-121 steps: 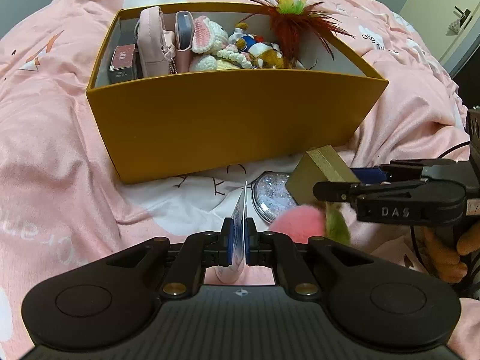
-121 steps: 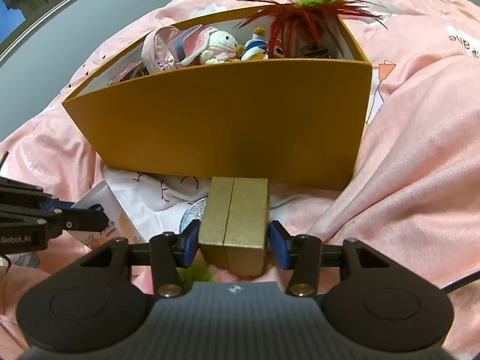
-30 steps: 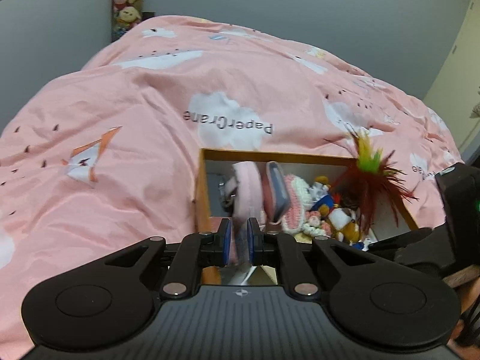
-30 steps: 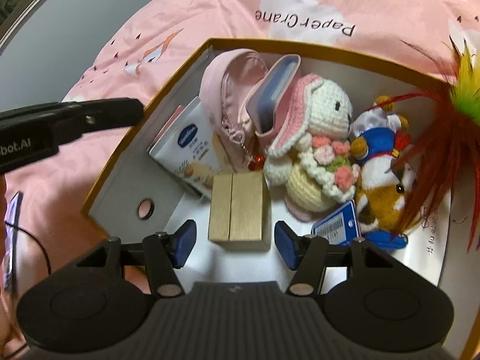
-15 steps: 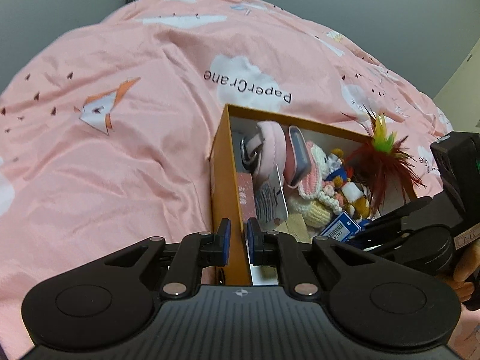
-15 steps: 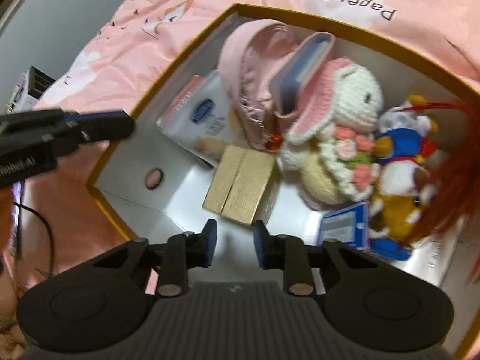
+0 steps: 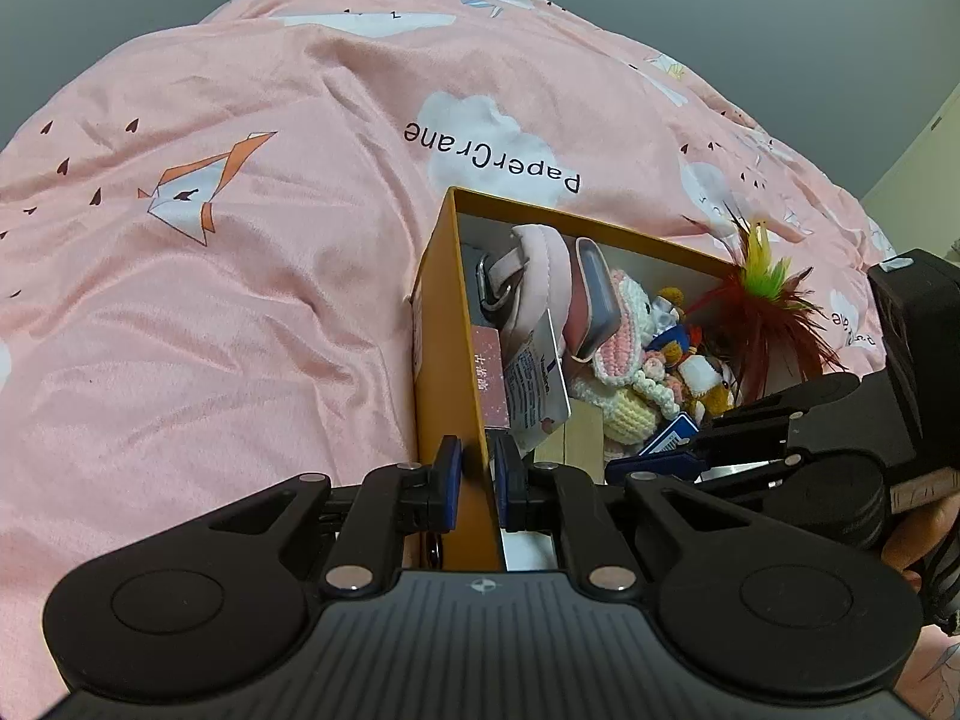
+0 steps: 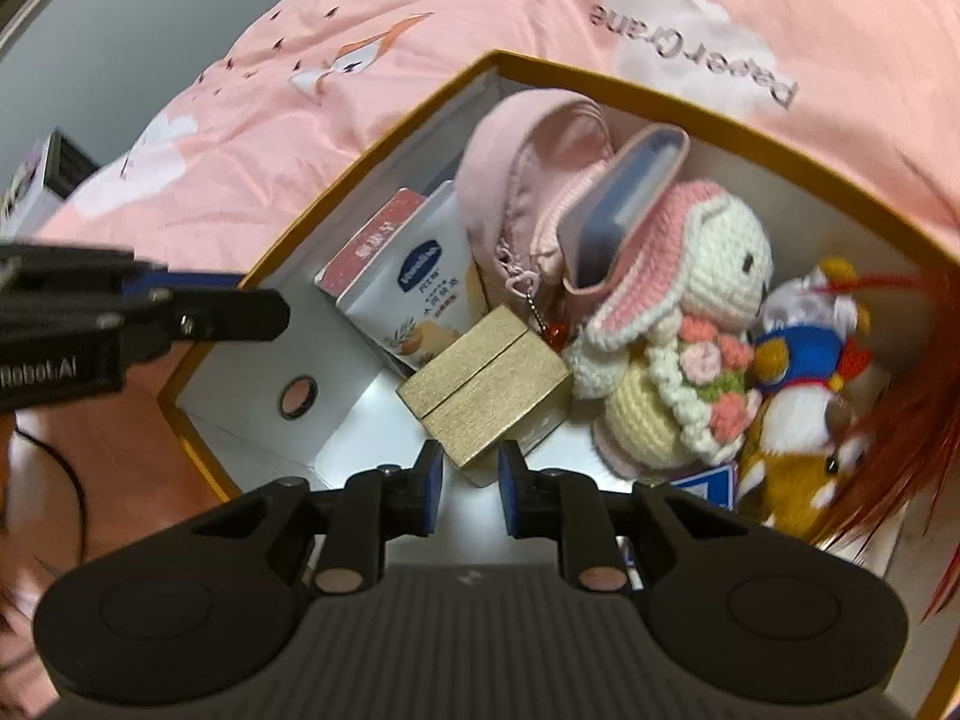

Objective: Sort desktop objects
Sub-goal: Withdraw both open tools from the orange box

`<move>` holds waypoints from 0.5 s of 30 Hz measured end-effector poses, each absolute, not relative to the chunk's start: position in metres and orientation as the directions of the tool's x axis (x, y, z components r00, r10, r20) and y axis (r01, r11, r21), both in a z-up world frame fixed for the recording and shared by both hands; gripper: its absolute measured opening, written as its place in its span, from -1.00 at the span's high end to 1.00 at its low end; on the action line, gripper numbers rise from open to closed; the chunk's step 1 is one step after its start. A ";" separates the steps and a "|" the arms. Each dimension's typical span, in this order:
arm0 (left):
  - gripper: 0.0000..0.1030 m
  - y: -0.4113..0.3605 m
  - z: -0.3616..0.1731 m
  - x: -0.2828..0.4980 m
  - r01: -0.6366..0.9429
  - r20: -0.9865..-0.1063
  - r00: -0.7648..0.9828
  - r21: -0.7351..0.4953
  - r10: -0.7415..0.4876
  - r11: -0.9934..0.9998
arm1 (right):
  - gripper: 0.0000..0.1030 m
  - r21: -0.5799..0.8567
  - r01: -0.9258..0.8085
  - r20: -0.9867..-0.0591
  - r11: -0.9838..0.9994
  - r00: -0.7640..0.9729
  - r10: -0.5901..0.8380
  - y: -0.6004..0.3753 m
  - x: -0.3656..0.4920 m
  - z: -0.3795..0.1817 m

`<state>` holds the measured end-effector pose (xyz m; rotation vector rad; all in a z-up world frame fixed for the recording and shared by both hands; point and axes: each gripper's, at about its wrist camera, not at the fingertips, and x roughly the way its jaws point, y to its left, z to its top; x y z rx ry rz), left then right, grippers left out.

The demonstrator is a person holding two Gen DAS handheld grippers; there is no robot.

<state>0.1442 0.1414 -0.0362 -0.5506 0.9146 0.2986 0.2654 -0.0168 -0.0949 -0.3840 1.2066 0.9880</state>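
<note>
Right tongs [image 8: 470, 480] are over the near end of the orange box [image 8: 600, 79], jaws closing. The near corner of the gold box [image 8: 486, 396] shows in the gap, but the pads aren't pressing on it. Left tongs [image 7: 477, 474] are almost fully closed w/ nothing gripped. From the left wrist cam the box's side wall lines up w/ the narrow gap, and from the right cam they hang over that rim.

Inside the box, near to far:
- the gold box, lying askew on the white floor
- a blue tag [image 8: 708, 480] at the right
- a white sachet [image 8: 420, 300] leaning behind the gold box, w/ a red-pink carton [image 8: 372, 246] just behind it against the side wall
- a crochet rabbit [image 8: 714, 258] and a plush in a blue jacket [image 8: 798, 360]
- a red feather toy [image 7: 762, 312] w/ a green-yellow tuft, at the far-right end
- a pink pouch [image 8: 522, 180], furthest back, w/ a blue-grey case [image 8: 636, 180] propped on it

The box sits on a bed w/ a pink bedspread [image 7: 240, 300], printed w/ white clouds, paper cranes and "PaperCrane". A hand [image 7: 918, 534] on the right tongs' grip shows at the frame edge. Beyond the bed we see a grey wall [image 7: 720, 30], plus a cream door [image 7: 936, 138] at the far right.

Vs 4 s ago:
- The right tongs had the gold box clamped in front of the orange box, outside it. Now it lies inside, let go.
- The left tongs pinched the sachet out there too. It now stands in the box.
- 1 s ago the right jaws stood wide around the gold box. They're much narrower now.
</note>
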 end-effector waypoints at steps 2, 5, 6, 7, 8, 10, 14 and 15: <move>0.77 0.141 -0.036 0.144 -0.468 -0.814 0.581 -0.321 0.014 0.823 | 0.60 0.200 -0.824 -0.909 0.530 0.045 0.414 -0.014 0.261 -0.093; 0.77 0.141 -0.036 0.144 -0.469 -0.813 0.582 -0.320 0.015 0.823 | 0.60 0.163 -0.841 -0.916 0.515 0.065 0.397 -0.013 0.261 -0.093; 0.77 0.142 -0.036 0.144 -0.470 -0.814 0.581 -0.320 0.016 0.823 | 0.60 0.152 -0.845 -0.917 0.512 0.072 0.392 -0.013 0.261 -0.092; 0.77 0.142 -0.036 0.144 -0.470 -0.813 0.582 -0.320 0.016 0.823 | 0.60 0.145 -0.847 -0.919 0.511 0.076 0.388 -0.013 0.261 -0.092; 0.77 0.141 -0.036 0.144 -0.470 -0.812 0.583 -0.315 0.022 0.824 | 0.60 0.145 -0.845 -0.919 0.514 0.077 0.387 -0.014 0.262 -0.092; 0.77 0.140 -0.034 0.144 -0.468 -0.810 0.586 -0.302 0.036 0.830 | 0.60 0.149 -0.840 -0.919 0.522 0.078 0.387 -0.014 0.262 -0.093; 0.77 0.137 -0.026 0.141 -0.457 -0.795 0.605 -0.294 0.051 0.840 | 0.59 0.151 -0.829 -0.912 0.538 0.093 0.400 -0.018 0.260 -0.088; 0.77 0.135 -0.023 0.141 -0.454 -0.792 0.608 -0.290 0.055 0.843 | 0.58 0.139 -0.832 -0.909 0.538 0.108 0.402 -0.018 0.258 -0.086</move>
